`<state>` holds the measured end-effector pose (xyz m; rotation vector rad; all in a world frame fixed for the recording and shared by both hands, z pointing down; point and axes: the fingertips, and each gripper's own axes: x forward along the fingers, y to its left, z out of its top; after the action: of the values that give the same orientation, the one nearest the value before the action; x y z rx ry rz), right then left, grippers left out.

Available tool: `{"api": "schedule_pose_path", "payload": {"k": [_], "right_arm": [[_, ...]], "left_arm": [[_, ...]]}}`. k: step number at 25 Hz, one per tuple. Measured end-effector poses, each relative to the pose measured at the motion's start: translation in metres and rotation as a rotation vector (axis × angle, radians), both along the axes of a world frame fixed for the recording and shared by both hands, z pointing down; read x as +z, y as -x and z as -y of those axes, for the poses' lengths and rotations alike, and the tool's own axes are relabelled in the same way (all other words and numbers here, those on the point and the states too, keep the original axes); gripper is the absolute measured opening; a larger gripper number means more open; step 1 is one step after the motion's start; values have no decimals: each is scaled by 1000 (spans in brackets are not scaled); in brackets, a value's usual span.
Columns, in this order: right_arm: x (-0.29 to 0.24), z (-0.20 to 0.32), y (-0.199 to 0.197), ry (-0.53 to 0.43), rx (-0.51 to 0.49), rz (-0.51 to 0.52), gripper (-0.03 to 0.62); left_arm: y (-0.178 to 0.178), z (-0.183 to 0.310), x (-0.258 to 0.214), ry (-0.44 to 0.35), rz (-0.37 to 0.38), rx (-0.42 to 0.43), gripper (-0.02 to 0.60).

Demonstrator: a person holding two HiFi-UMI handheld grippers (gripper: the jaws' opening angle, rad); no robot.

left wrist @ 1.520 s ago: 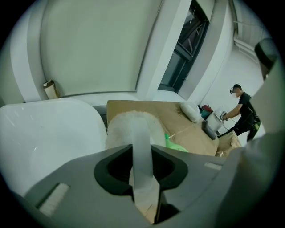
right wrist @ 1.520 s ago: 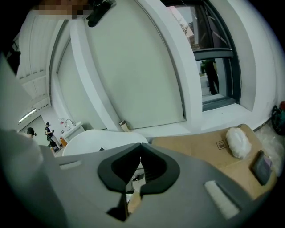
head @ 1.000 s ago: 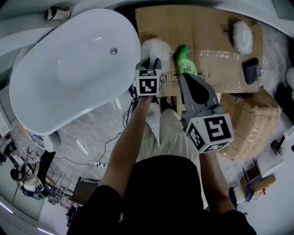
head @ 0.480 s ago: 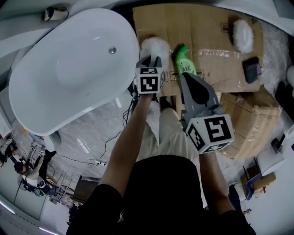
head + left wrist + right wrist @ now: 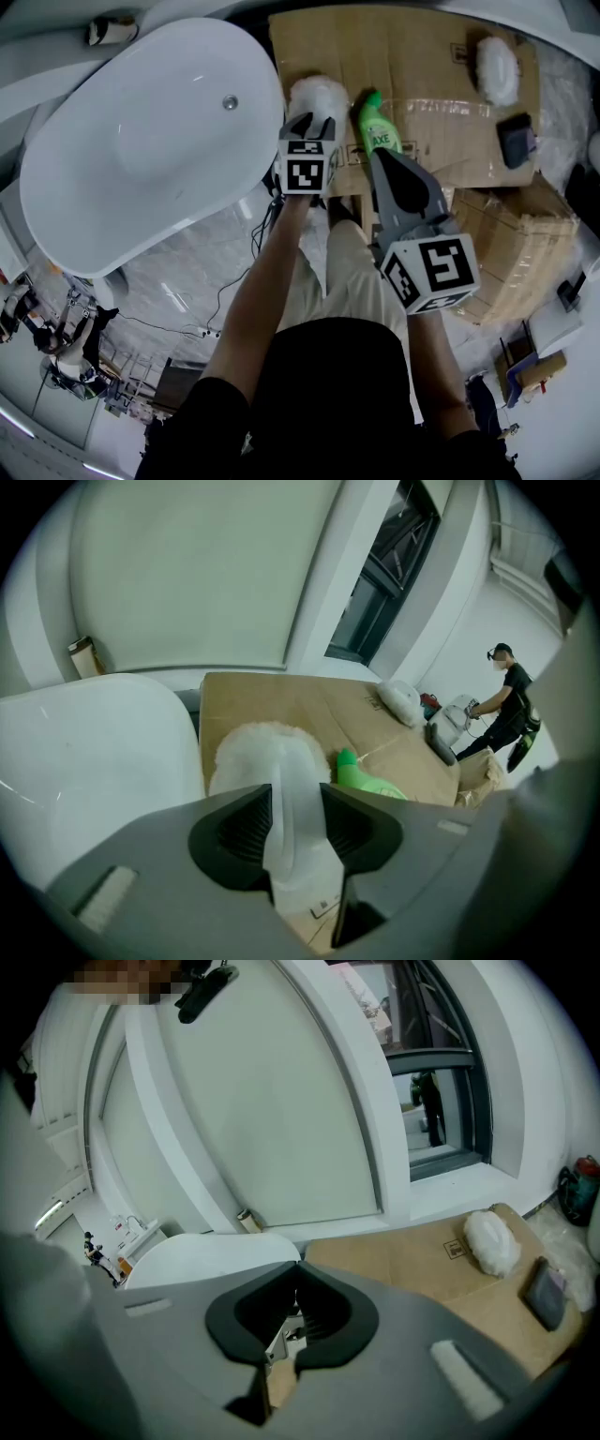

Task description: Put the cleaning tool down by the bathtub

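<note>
Green btl (image 5: 378, 127), label prob. "AXE", beside duster (image 5: 319, 94)

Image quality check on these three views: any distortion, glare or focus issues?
Head view: strong fisheye, the bathtub rim bows, with a mild sheen on its wall. Left gripper view: black vignette in the corners, and the fluffy cleaning tool is soft and washed out close up. Right gripper view: same vignette, the cardboard is fairly sharp, and the near foreground is blurred.
</note>
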<state>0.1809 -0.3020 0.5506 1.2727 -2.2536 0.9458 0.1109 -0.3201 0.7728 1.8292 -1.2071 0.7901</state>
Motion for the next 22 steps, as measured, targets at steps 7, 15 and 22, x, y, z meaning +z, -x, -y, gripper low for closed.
{"api": "schedule_pose_path", "payload": {"k": [7, 15, 22], "right_arm": [[-2, -2, -4, -4, 3, 0, 8], [-7, -5, -3, -14, -4, 20, 8], [-14, -8, -10, -25, -3, 31, 8]], "left_arm": [[-5, -2, -5, -11, -6, 28, 161], [-4, -6, -17, -34, 33, 90, 164], [0, -14, -34, -64, 75, 127, 164]]}}
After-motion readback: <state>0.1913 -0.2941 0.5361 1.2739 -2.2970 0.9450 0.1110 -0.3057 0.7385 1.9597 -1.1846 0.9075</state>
